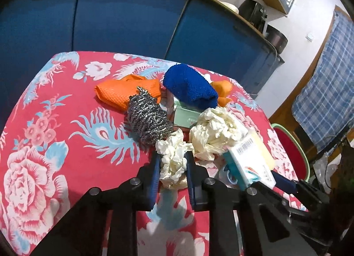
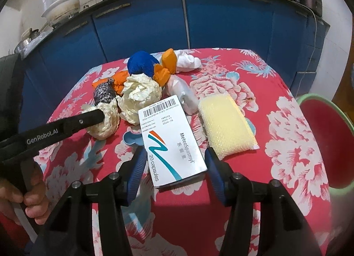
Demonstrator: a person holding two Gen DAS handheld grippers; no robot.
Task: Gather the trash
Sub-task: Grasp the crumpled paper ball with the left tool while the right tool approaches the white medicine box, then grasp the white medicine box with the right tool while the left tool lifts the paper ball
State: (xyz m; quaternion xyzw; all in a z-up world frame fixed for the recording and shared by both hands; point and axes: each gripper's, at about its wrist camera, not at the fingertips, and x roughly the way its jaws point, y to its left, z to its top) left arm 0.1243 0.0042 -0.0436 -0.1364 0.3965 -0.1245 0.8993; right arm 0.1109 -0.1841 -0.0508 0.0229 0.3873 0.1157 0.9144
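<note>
My left gripper (image 1: pixel 172 156) is shut on a small crumpled cream paper wad (image 1: pixel 173 158), low over the table; the wad also shows in the right wrist view (image 2: pixel 104 121). A larger crumpled cream wad (image 1: pixel 213 132) lies just right of it (image 2: pixel 141 94). My right gripper (image 2: pixel 174 156) is open, its blue pads on both sides of a white medicine box (image 2: pixel 170 136) that lies on the red floral tablecloth (image 2: pixel 254 79); the pads do not touch it. The box shows in the left wrist view (image 1: pixel 250 163).
A steel scourer (image 1: pixel 148 116), orange cloths (image 1: pixel 124 92), a blue knitted cloth (image 1: pixel 190 87), a green box (image 1: pixel 188 118) and a yellow sponge (image 2: pixel 225 125) crowd the table's middle. A red basin with a green rim (image 2: pixel 327 141) stands off the right edge. Blue cabinets stand behind.
</note>
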